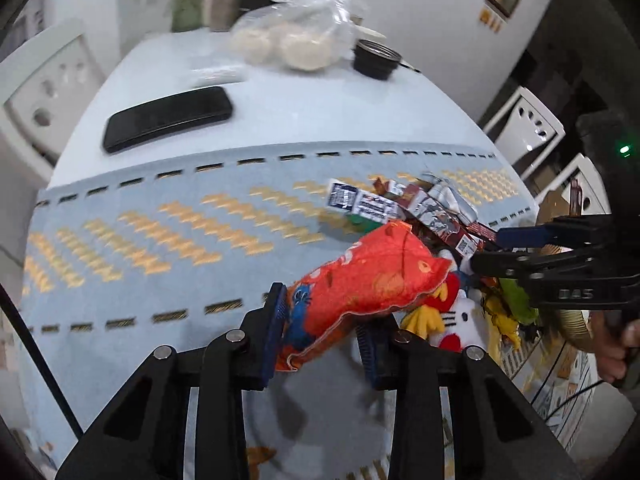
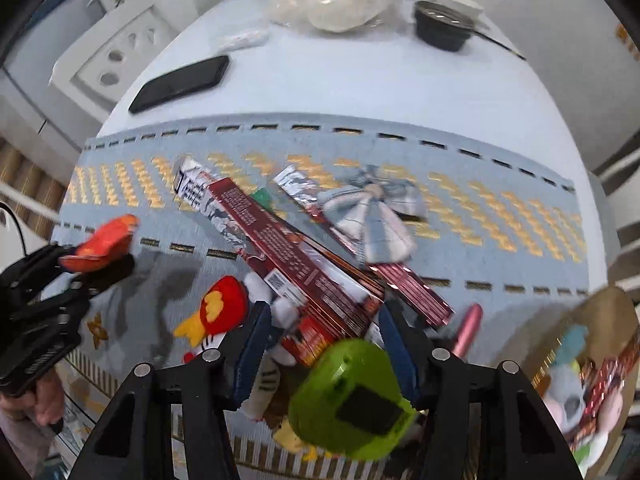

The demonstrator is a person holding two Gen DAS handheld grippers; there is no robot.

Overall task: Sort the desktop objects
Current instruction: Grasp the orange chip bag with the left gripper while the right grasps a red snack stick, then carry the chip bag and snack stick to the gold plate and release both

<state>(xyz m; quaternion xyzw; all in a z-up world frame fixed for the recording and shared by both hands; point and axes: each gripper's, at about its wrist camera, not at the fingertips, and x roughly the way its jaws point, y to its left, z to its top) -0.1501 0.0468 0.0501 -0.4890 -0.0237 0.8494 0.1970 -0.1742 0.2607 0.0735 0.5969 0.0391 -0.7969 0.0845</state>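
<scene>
My left gripper (image 1: 320, 312) is shut on an orange-red printed plush pouch (image 1: 372, 276), gripped at its lower end and lifted off the blue mat (image 1: 140, 280). In the right wrist view the same gripper (image 2: 96, 264) and pouch (image 2: 106, 240) show at far left. My right gripper (image 2: 325, 312) points down over a pile; its jaws stand apart around the end of a red box (image 2: 288, 252), a white plush and a lime-green plastic thing (image 2: 348, 396). No pad clearly presses on anything. A red-and-yellow plush (image 2: 216, 312) lies just left of it.
A blue-white fabric bow (image 2: 372, 216) and a pink tube (image 2: 468, 328) lie by the boxes. A basket of toys (image 2: 592, 360) stands at the right edge. A black phone (image 1: 168, 116), a bag of buns (image 1: 296, 36) and a black bowl (image 1: 376, 58) sit farther back.
</scene>
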